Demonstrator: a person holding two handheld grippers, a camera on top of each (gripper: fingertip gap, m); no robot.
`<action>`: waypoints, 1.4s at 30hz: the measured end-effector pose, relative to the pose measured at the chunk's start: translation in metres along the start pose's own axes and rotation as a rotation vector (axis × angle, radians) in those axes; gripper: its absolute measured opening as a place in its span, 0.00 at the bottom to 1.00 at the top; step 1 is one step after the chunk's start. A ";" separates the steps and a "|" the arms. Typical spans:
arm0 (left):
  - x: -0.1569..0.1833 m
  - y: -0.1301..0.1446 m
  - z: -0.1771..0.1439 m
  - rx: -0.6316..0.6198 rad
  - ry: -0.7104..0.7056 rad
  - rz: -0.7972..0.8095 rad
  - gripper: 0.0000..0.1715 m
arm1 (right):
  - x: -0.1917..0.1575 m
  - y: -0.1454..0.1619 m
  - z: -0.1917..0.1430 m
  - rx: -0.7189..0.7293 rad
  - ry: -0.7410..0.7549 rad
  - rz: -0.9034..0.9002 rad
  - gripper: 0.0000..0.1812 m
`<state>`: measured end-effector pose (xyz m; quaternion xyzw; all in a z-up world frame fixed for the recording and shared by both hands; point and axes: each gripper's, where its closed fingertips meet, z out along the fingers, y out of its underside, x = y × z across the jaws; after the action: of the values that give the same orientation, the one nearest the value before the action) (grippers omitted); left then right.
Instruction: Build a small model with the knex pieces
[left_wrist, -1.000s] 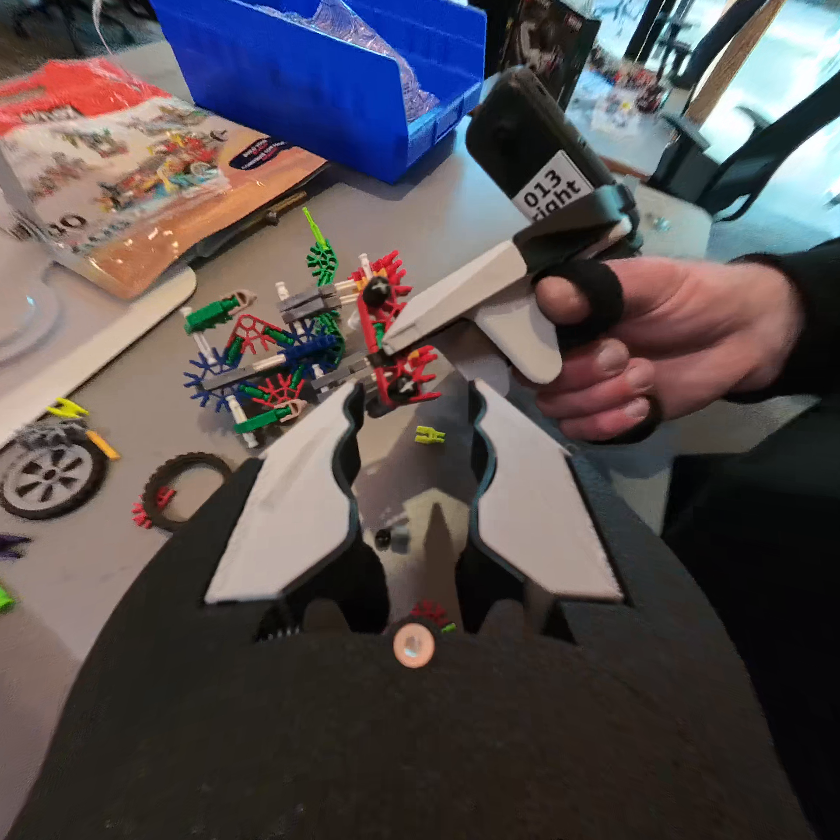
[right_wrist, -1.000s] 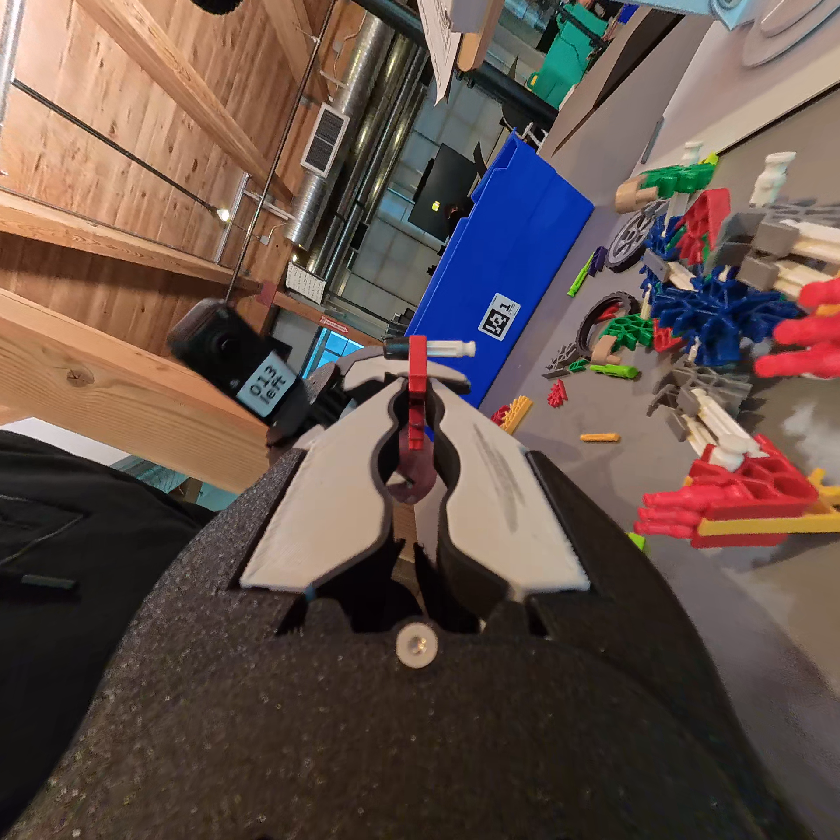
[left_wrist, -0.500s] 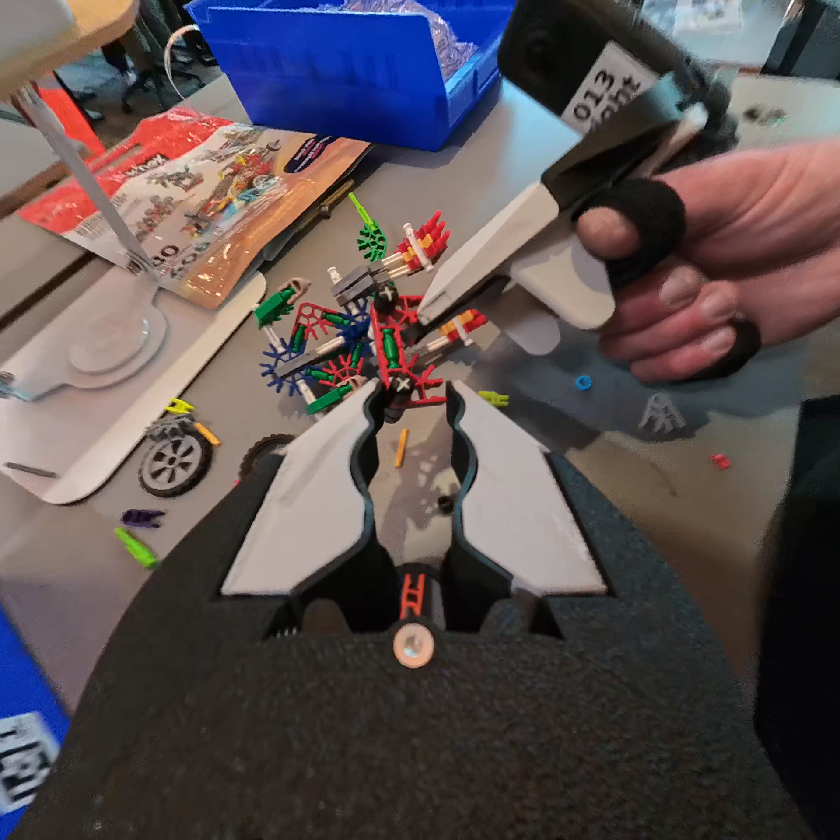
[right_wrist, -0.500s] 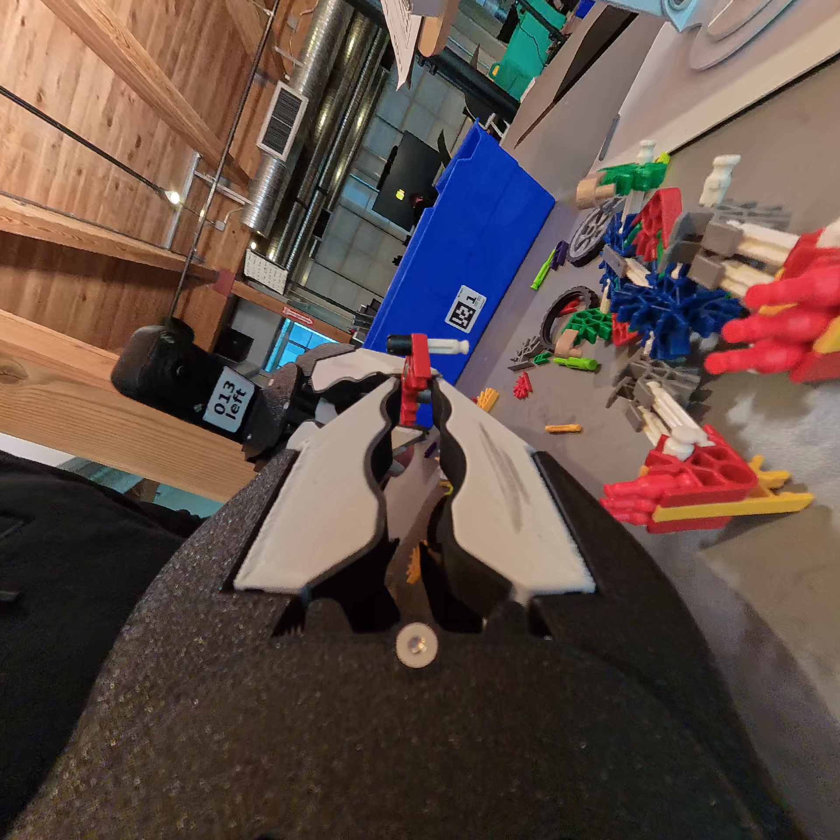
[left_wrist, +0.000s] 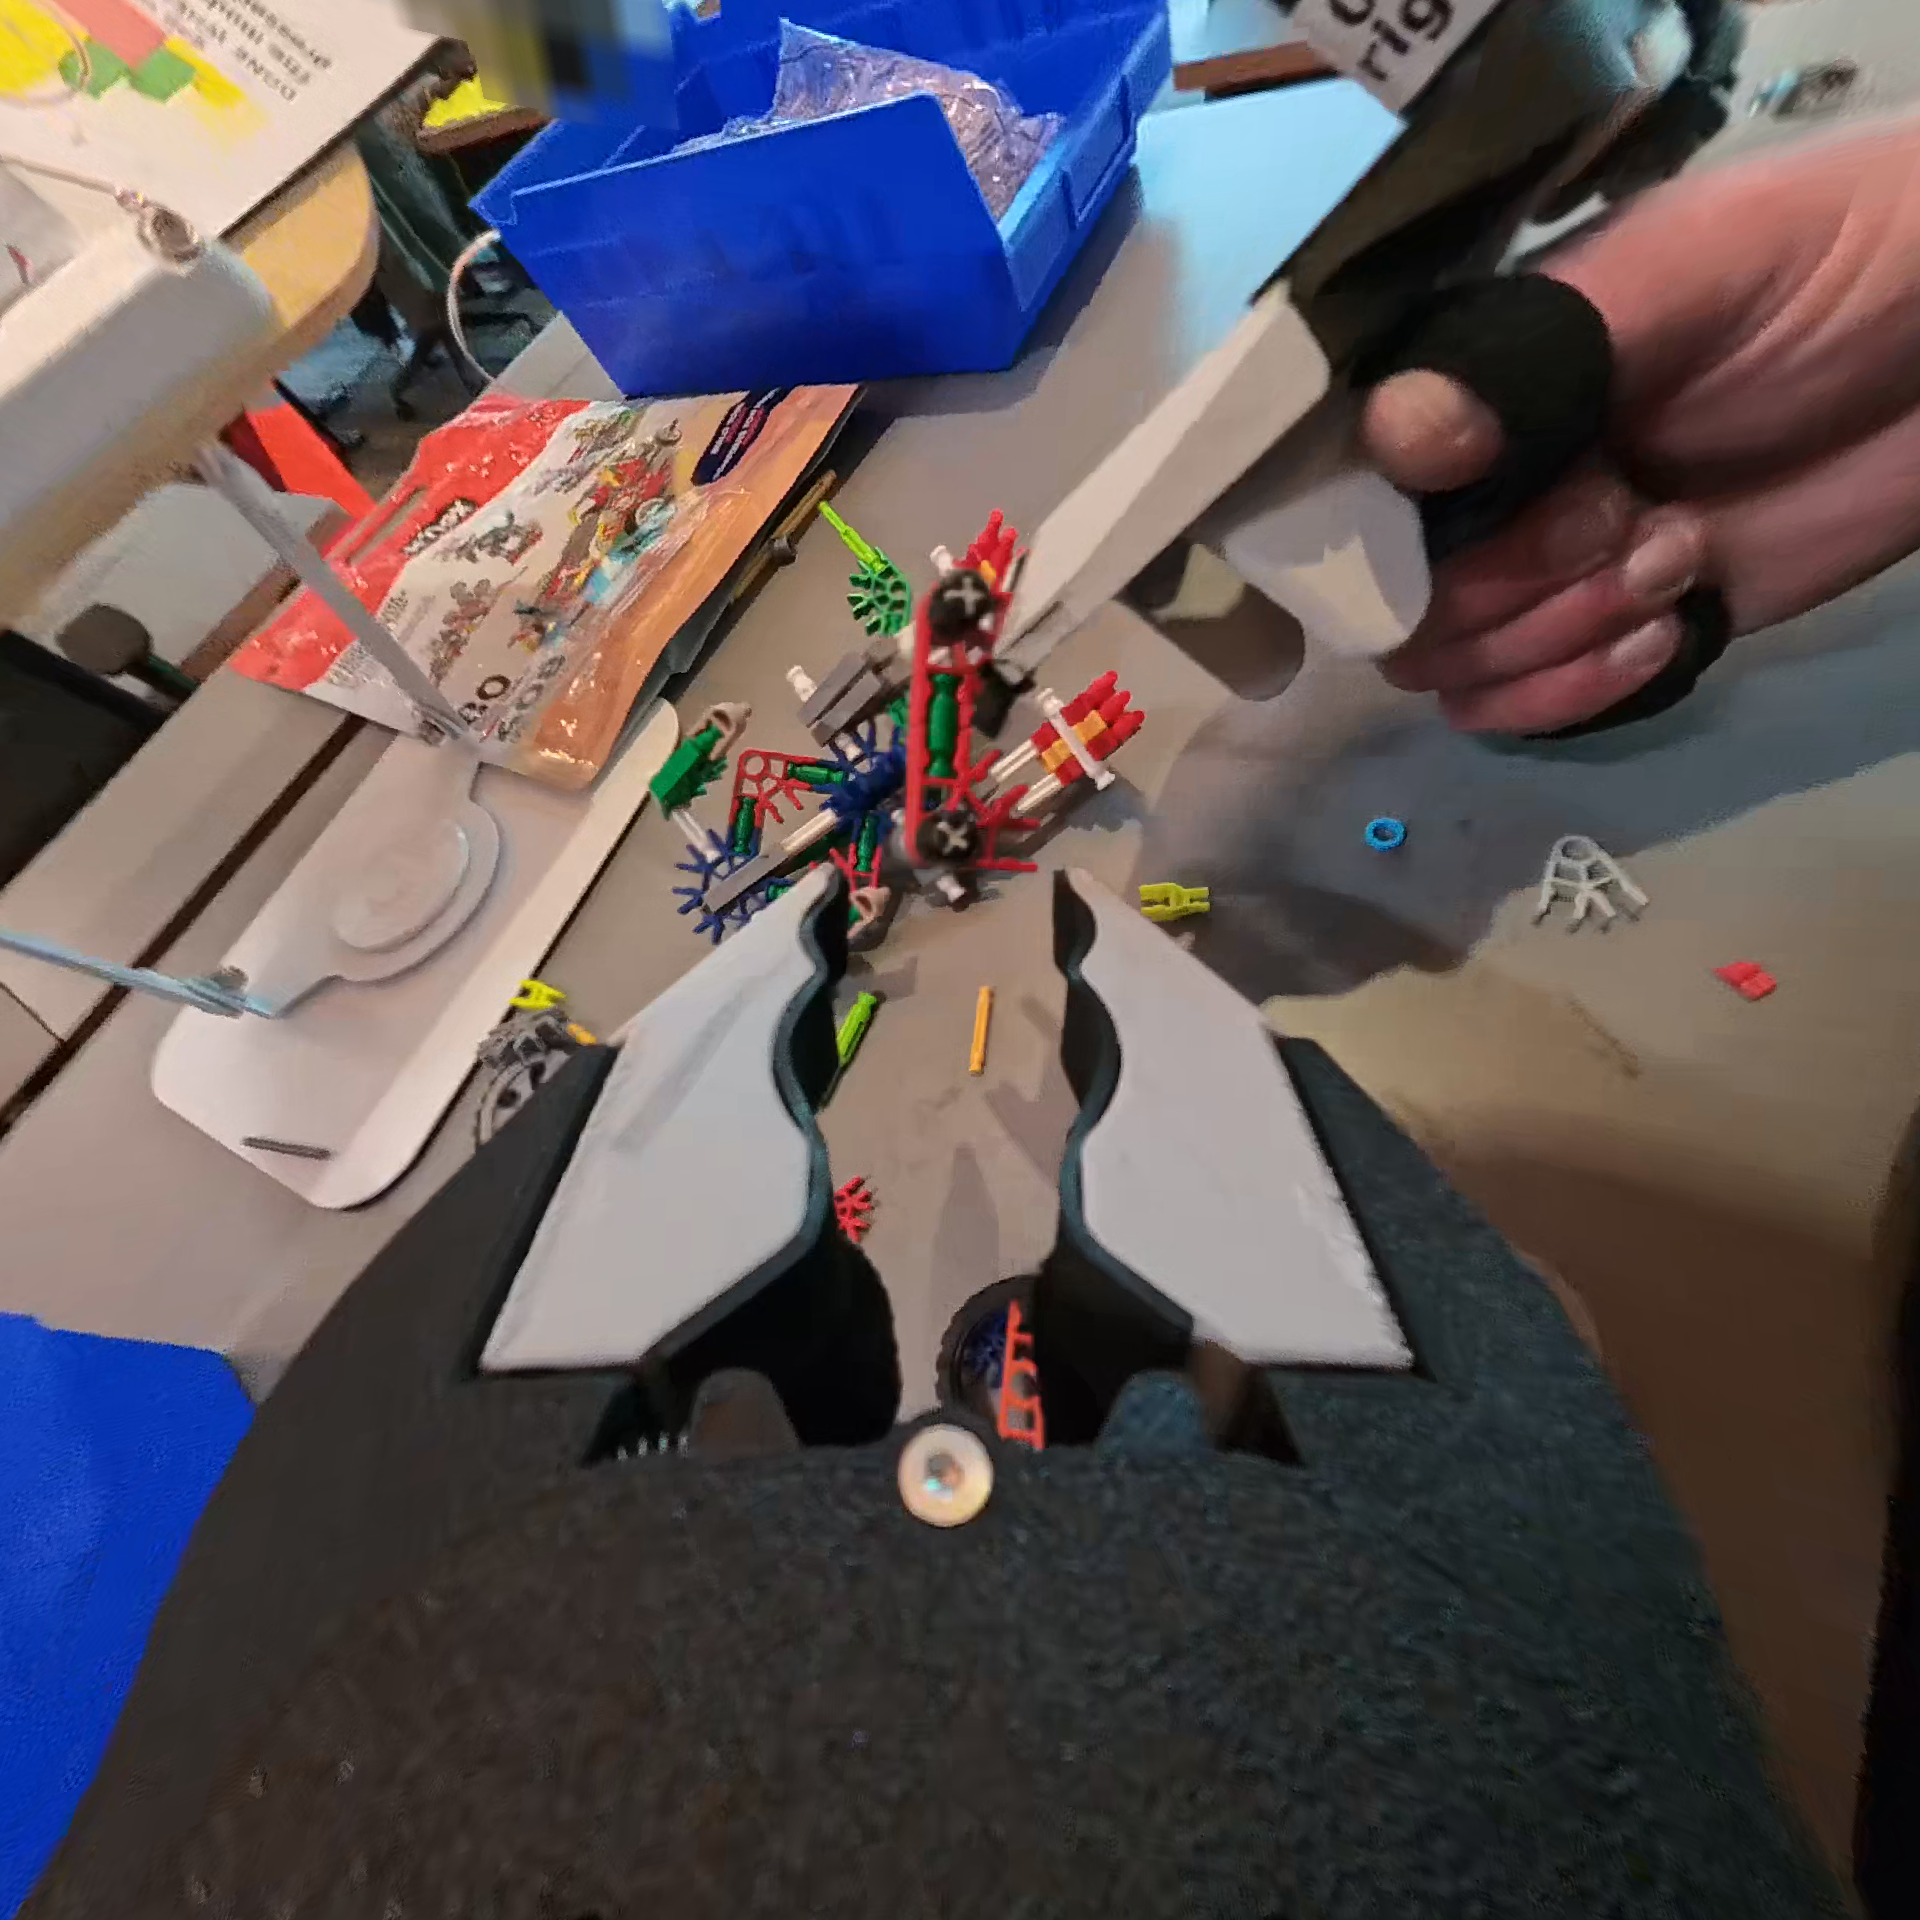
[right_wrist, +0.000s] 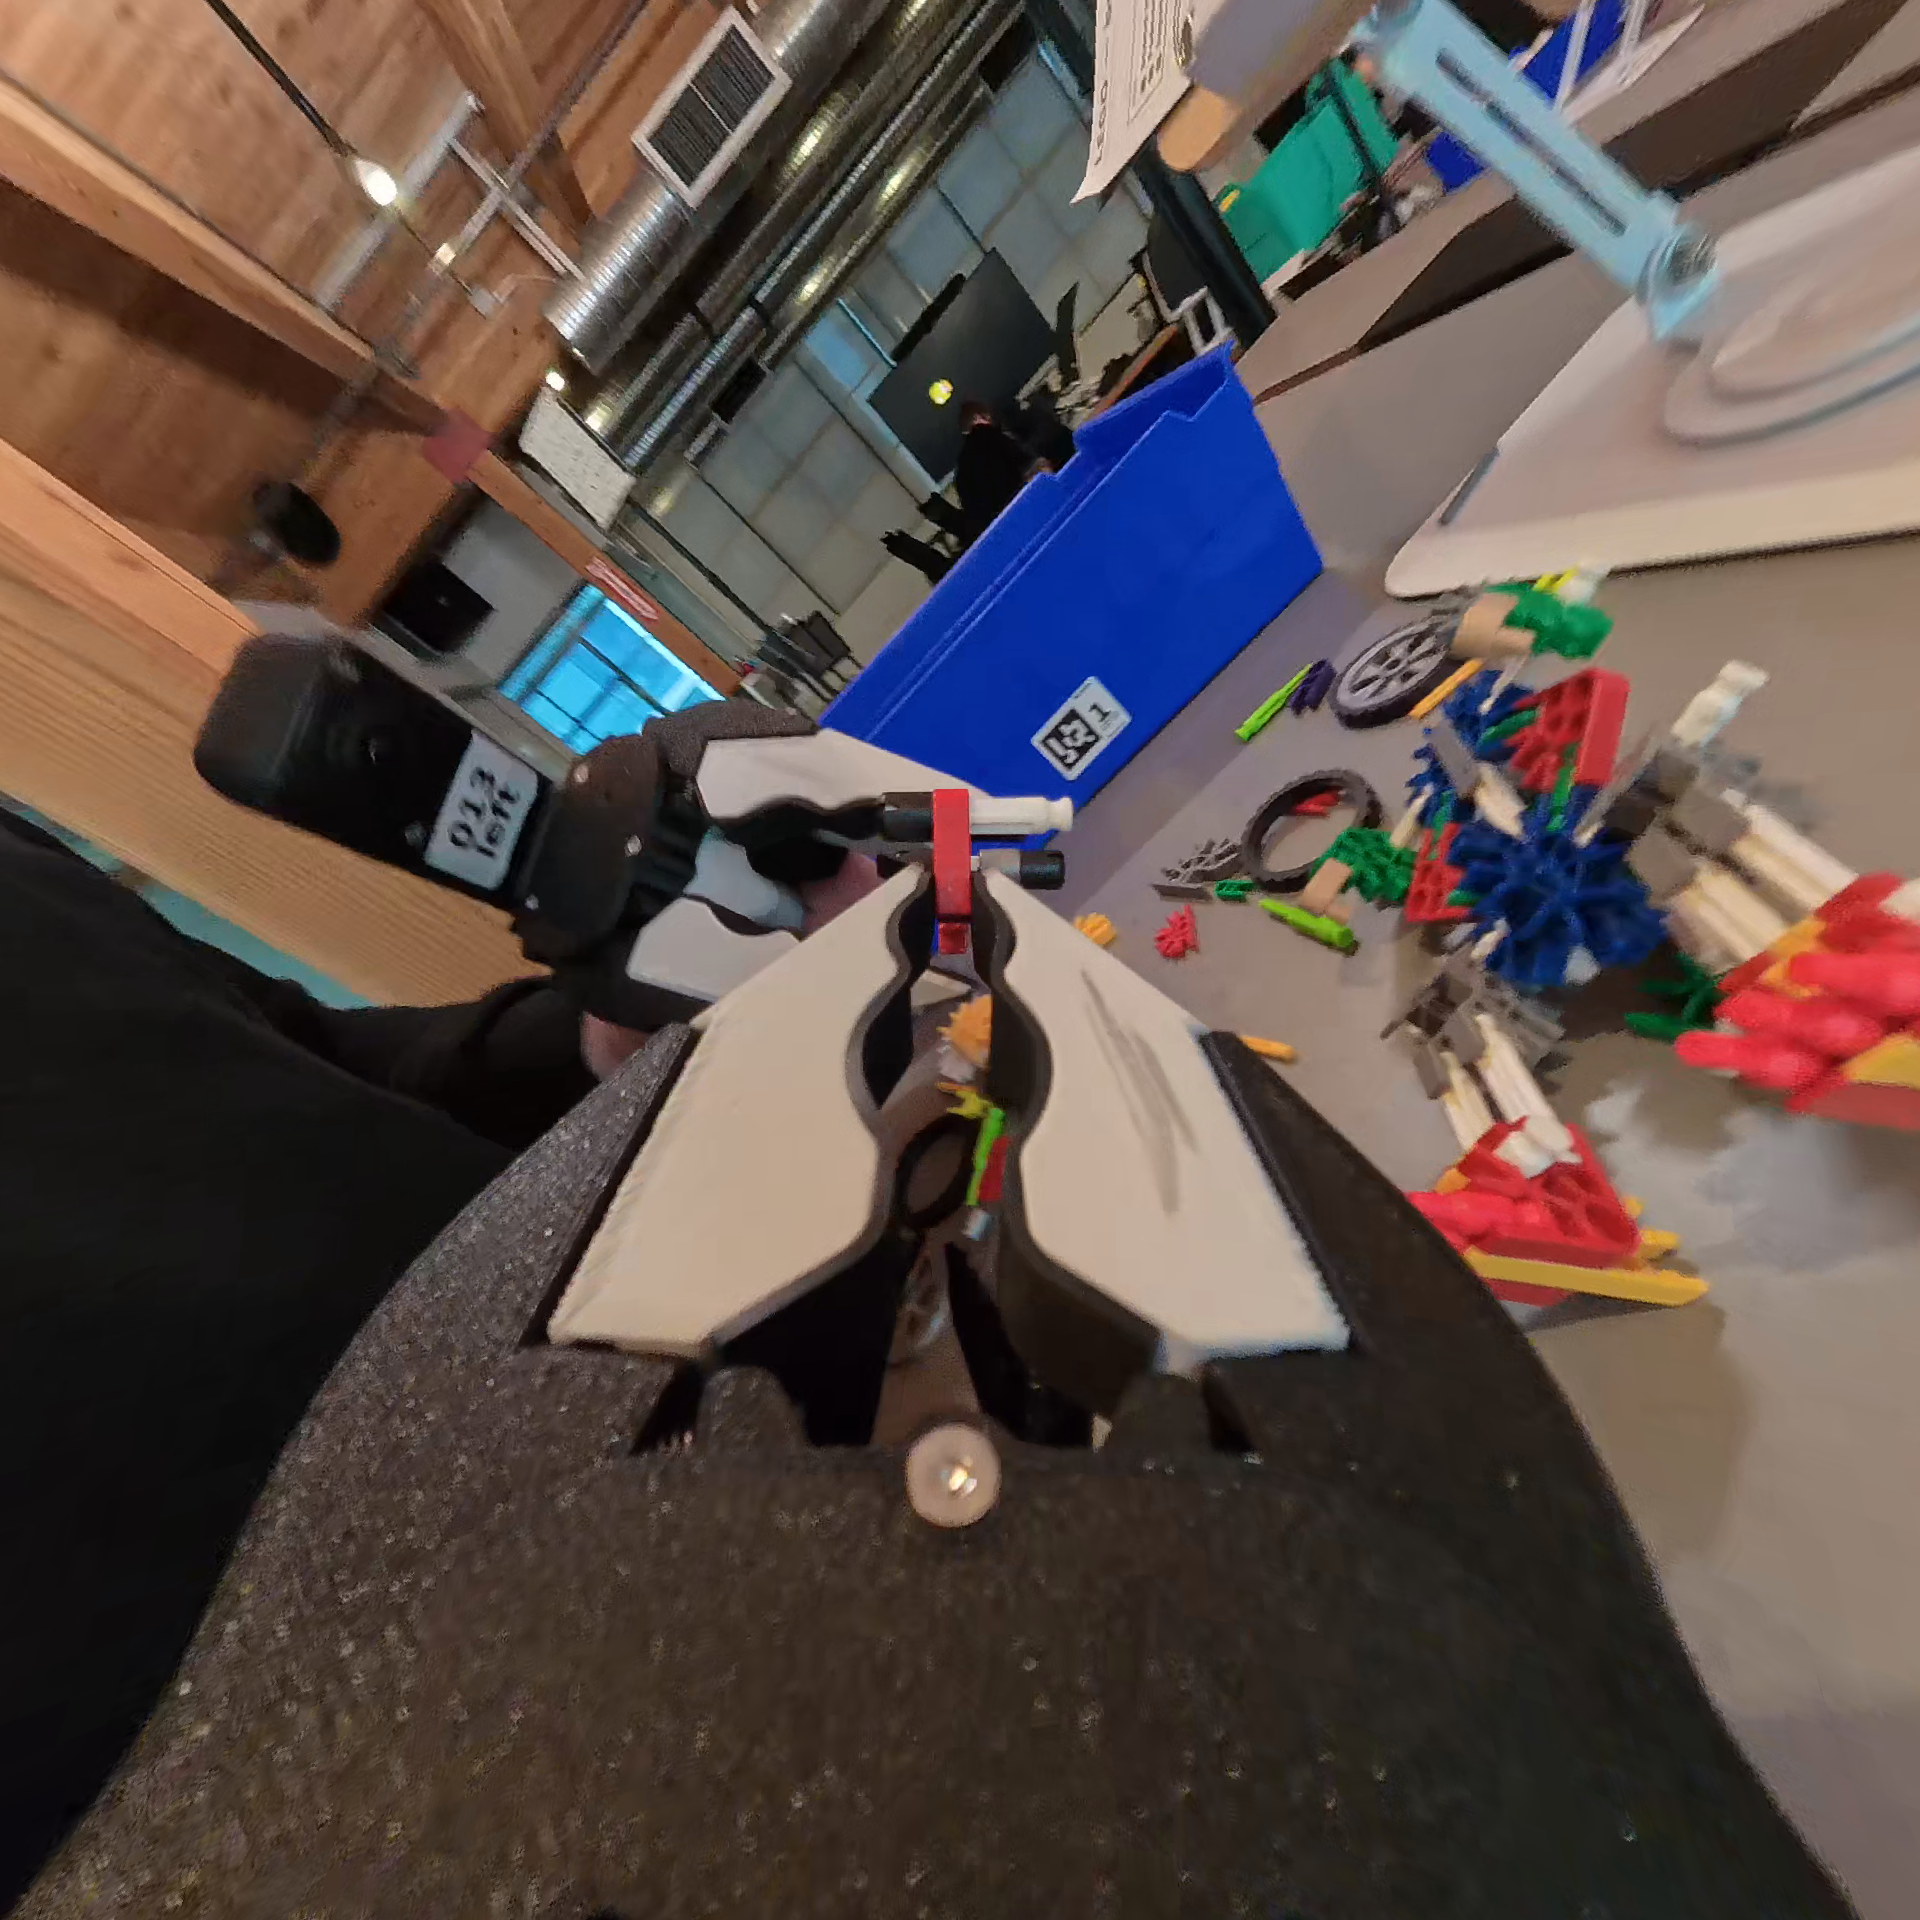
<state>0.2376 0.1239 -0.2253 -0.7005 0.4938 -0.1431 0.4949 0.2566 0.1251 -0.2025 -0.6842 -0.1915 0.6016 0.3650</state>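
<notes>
Red frame piece (right_wrist: 950, 868) w/ black & white rods pinched in R claw (right_wrist: 951, 883), held above counter (left_wrist: 1558, 1091). L claw (left_wrist: 945, 904) spread, empty, tips just beside multicolour toy assembly (left_wrist: 883, 769). Blue bin (left_wrist: 831, 239) behind; yellow rod (left_wrist: 980, 1029) between L fingers.

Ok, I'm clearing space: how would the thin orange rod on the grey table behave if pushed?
The orange rod looks thin and round, so pushed sideways it would probably roll. Small and plastic-looking, it is likely light and stiff. Lying flat on the grey table, it may be awkward to pinch.
</notes>
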 end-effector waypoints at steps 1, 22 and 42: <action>-0.001 -0.001 -0.001 0.007 0.013 -0.032 0.23 | -0.001 0.000 -0.001 -0.011 0.017 -0.057 0.03; 0.025 0.050 0.000 -0.228 0.190 0.022 0.11 | 0.015 0.053 0.005 -0.530 0.280 -1.161 0.03; 0.064 0.070 -0.028 -0.394 0.396 -0.110 0.13 | 0.038 0.094 -0.012 -0.741 0.326 -1.277 0.07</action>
<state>0.2096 0.0537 -0.2894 -0.7672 0.5606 -0.2049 0.2348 0.2587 0.0865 -0.2968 -0.5984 -0.6842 0.0606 0.4123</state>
